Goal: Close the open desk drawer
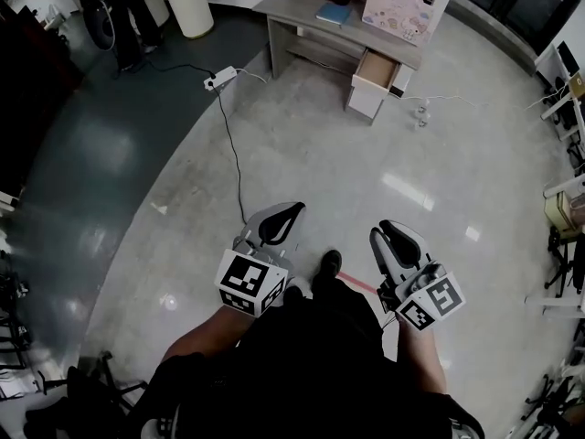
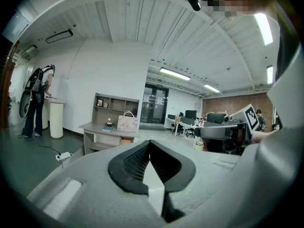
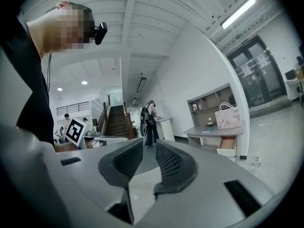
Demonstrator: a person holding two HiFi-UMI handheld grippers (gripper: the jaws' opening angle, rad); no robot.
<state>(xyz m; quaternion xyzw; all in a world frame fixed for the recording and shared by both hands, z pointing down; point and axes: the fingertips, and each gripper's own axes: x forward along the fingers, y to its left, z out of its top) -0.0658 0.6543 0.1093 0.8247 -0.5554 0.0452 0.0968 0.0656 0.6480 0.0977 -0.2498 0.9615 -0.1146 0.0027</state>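
Observation:
The grey desk (image 1: 311, 9) stands far off at the top of the head view. Its wooden drawer (image 1: 376, 69) is pulled out at the desk's right end. The left gripper view also shows the desk (image 2: 95, 127), and the right gripper view shows the drawer (image 3: 228, 145) open. Both grippers are held low, close to the person's body and several steps from the desk. My left gripper (image 1: 297, 208) (image 2: 149, 144) is shut with its tips touching and nothing in it. My right gripper (image 1: 382, 230) (image 3: 149, 146) is open by a narrow gap and empty.
A pink bag (image 1: 398, 9) and a blue book (image 1: 334, 13) lie on the desk. A power strip (image 1: 219, 80) with a black cable trails across the floor. A white cylinder (image 1: 189, 0) and a standing person (image 1: 128, 16) are at the back left. Office furniture lines the right edge.

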